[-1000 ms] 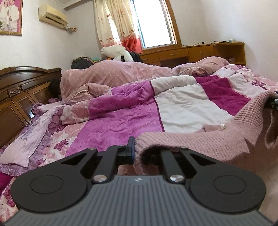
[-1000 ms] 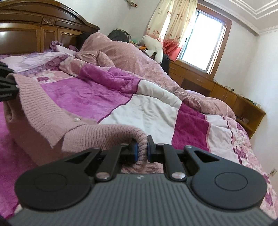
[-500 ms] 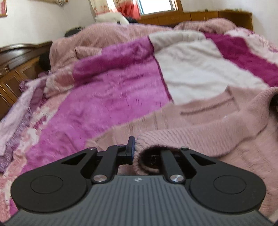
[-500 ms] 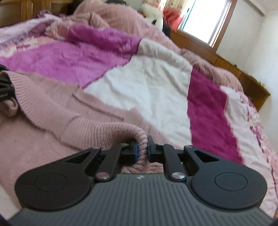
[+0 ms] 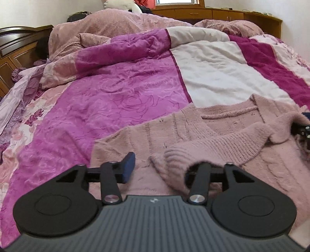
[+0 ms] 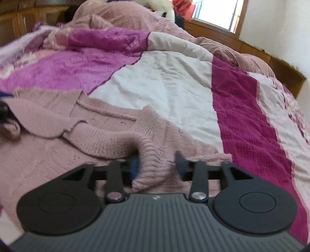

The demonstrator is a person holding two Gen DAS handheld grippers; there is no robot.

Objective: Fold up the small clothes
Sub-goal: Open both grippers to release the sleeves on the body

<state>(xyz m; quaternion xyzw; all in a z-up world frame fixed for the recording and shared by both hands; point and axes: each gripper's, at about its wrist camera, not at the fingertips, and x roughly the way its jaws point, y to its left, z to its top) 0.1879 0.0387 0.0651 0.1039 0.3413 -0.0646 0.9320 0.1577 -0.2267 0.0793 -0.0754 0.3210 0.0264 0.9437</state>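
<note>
A pink knitted sweater [image 5: 222, 139] lies spread flat on the quilt, its ribbed hem folded over onto its body. My left gripper [image 5: 162, 168] is low over the hem's left end, its jaws opening. The blue left pad [image 5: 128, 167] stands free, and the hem drapes over the right finger, hiding its pad. In the right wrist view the sweater [image 6: 67, 155] has a ribbed fold lying between the opening jaws of my right gripper [image 6: 157, 163], against the left pad [image 6: 134, 166] and apart from the right one. Each gripper shows at the edge of the other's view.
The sweater rests on a magenta, white and dark pink quilt [image 5: 116, 100] covering the bed. A heaped pink blanket [image 5: 116, 23] lies at the far side. The wooden headboard [image 5: 15, 44] is on the left, and a low wooden cabinet [image 5: 213, 13] stands under the window.
Both grippers came down from holding the hem raised to just above the bed, laying the sweater flat. Both then went from shut on the hem to apart.
</note>
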